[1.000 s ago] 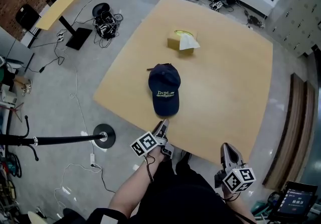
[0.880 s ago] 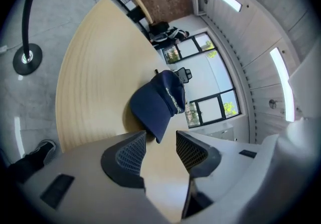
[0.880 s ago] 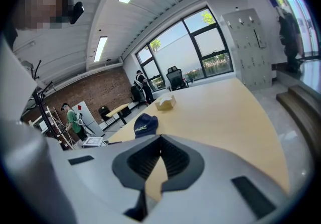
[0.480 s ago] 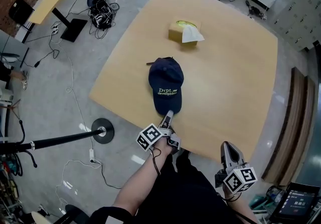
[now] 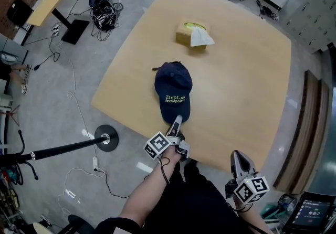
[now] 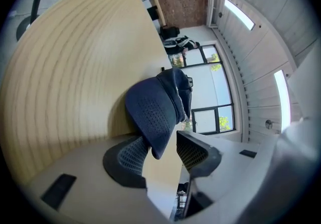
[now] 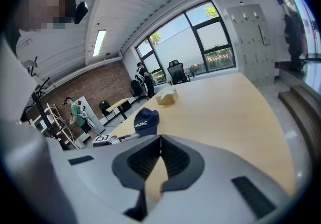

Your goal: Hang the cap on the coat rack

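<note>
A navy cap point(image 5: 173, 83) with yellow print lies on the wooden table point(image 5: 236, 70), its brim toward the near edge. My left gripper point(image 5: 177, 119) reaches over that edge to the brim. In the left gripper view the cap point(image 6: 155, 112) fills the middle, and its brim tip sits between the spread jaws of the left gripper point(image 6: 161, 140), which have just opened a little wider; the pads do not clamp it. My right gripper point(image 5: 236, 153) hangs off the table's near edge with fingertips touching, empty point(image 7: 160, 138). The black coat rack point(image 5: 58, 149) stands on the floor at the left.
A tissue box point(image 5: 191, 34) sits on the table beyond the cap. The rack's round base point(image 5: 106, 138) is close to the table's left corner. Cables point(image 5: 102, 15) and a small table point(image 5: 50, 4) lie farther left, office chairs at the far end.
My left gripper has moved forward and down from the table edge to the cap's brim, which now lies between its jaws. The right gripper has barely shifted.
</note>
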{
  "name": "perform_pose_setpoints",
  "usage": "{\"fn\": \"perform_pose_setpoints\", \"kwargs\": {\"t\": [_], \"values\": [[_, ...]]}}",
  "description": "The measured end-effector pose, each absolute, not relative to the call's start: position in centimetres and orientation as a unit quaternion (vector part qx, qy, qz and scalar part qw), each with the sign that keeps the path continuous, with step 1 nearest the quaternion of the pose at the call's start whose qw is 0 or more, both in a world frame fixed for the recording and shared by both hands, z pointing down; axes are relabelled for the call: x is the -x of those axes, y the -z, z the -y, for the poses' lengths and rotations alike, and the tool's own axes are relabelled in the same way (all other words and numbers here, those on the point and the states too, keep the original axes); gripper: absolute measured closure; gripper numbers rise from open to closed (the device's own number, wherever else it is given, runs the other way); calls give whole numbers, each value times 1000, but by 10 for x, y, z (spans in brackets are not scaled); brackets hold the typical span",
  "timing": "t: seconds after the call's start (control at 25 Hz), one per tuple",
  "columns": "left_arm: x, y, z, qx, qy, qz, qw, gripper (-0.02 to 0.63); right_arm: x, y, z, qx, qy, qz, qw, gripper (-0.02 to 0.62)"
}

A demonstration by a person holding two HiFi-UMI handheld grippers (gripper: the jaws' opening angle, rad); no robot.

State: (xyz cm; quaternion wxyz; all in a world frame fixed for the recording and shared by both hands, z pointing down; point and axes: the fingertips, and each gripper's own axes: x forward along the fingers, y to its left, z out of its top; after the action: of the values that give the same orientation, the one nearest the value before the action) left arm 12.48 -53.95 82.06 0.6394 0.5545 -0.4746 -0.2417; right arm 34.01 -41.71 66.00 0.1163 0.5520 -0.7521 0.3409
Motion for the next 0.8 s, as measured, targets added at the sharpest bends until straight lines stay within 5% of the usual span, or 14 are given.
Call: {"fn": "perform_pose_setpoints", "kwargs": {"t": [0.8], "values": [[-113,-761,561,-614,302,445,578,578,-325,-664,415,-524,-356,765,113,591]]}}
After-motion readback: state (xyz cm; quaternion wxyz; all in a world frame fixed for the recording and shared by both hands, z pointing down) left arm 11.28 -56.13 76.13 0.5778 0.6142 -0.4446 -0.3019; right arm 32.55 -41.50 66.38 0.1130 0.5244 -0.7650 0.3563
